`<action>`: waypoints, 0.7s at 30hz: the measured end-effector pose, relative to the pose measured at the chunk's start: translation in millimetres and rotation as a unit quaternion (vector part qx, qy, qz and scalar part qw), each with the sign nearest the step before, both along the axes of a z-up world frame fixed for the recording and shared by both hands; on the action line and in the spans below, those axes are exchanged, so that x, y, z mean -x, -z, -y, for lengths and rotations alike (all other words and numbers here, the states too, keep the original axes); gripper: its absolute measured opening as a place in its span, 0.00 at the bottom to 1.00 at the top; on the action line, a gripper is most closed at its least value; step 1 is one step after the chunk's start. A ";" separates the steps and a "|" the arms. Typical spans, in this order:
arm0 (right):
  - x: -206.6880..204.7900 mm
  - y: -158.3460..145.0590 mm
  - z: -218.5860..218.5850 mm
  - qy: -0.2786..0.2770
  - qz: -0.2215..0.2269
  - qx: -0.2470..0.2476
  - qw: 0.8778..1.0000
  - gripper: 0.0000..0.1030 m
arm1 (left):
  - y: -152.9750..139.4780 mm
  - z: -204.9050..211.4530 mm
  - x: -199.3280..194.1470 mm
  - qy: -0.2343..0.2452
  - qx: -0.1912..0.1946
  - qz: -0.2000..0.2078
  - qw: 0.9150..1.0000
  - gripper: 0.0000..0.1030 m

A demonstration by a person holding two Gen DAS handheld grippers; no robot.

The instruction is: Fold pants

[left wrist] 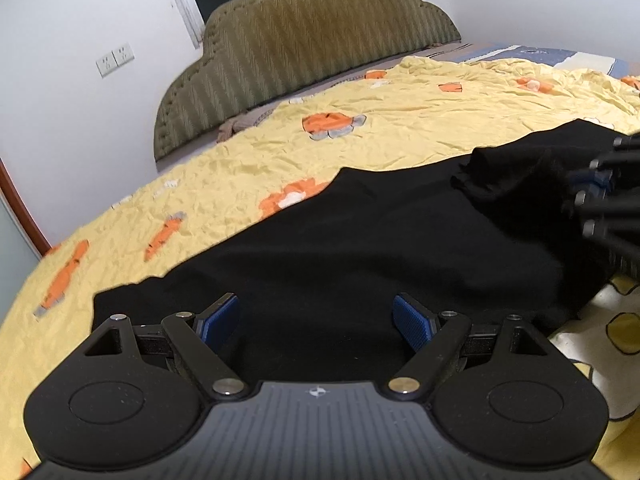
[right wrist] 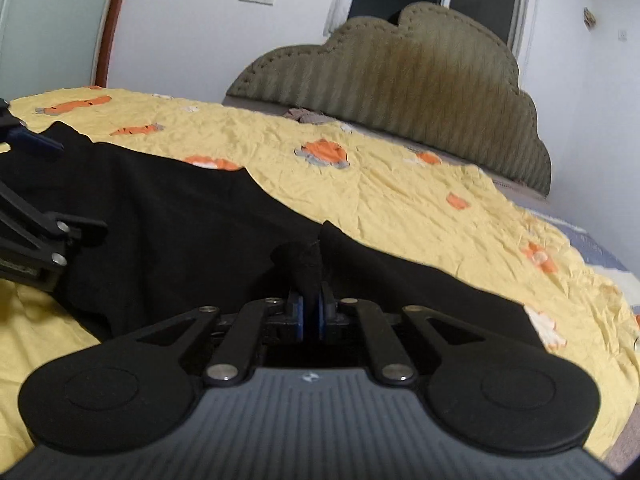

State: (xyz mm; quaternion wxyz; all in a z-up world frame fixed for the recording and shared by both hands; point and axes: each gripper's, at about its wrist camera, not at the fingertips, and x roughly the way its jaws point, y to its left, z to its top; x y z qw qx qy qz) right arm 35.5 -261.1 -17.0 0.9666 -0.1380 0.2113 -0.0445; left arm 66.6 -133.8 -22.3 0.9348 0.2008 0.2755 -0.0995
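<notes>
Black pants (left wrist: pixel 360 240) are laid across a yellow bedspread (left wrist: pixel 200 184) printed with orange carrots; in the left wrist view they run from 8 o'clock to 3 o'clock, with no seam or waistband to be made out in the dark cloth. The left gripper (left wrist: pixel 316 320) is held over the near part of the pants, its jaws spread wide, nothing between the blue pads (left wrist: pixel 412 320). The right gripper (right wrist: pixel 310 308) is seen with its jaws pressed together on a small raised fold of the pants, the pinched cloth standing up between the pads at 12 o'clock of the gripper body. In the left wrist view the right gripper is cut off by the frame edge at 3 o'clock and blurred, only dark linkages being shown. In the right wrist view the left gripper is cut off at 9 o'clock. An olive scalloped headboard (right wrist: pixel 420 92) is set against a white wall (left wrist: pixel 80 20). A patterned blue cover (left wrist: pixel 560 56) at the far right is only partly shown.
</notes>
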 end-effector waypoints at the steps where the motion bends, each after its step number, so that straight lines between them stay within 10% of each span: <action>1: -1.7 2.4 1.0 -0.005 -0.002 0.002 1.000 0.09 | 0.0 0.0 0.2 0.001 0.001 -0.002 1.000 0.82; 4: 0.3 9.2 -5.2 -0.060 -0.060 -0.002 0.996 0.39 | -0.9 -1.2 2.9 0.002 -0.010 0.008 1.000 0.82; 9: 35.2 -24.1 1.2 -0.150 -0.040 0.011 0.988 0.45 | -2.0 -3.4 -1.5 -0.006 -0.007 0.003 1.000 0.82; 12: 28.6 -43.8 31.7 -0.042 0.016 0.019 0.999 0.85 | -3.7 -2.2 -0.1 -0.003 0.001 -0.002 1.000 0.82; 15: -3.4 -33.6 57.5 0.100 -0.014 0.085 0.991 0.90 | -3.8 1.2 4.5 0.005 -0.009 0.005 1.000 0.82; 19: -16.9 1.8 51.2 0.075 -0.100 0.088 0.988 0.99 | -4.2 4.1 6.0 0.008 -0.021 0.013 1.000 0.82; 21: 0.5 9.3 30.7 0.065 -0.066 0.146 0.985 1.00 | -5.2 5.5 4.5 0.009 -0.020 0.011 1.000 0.82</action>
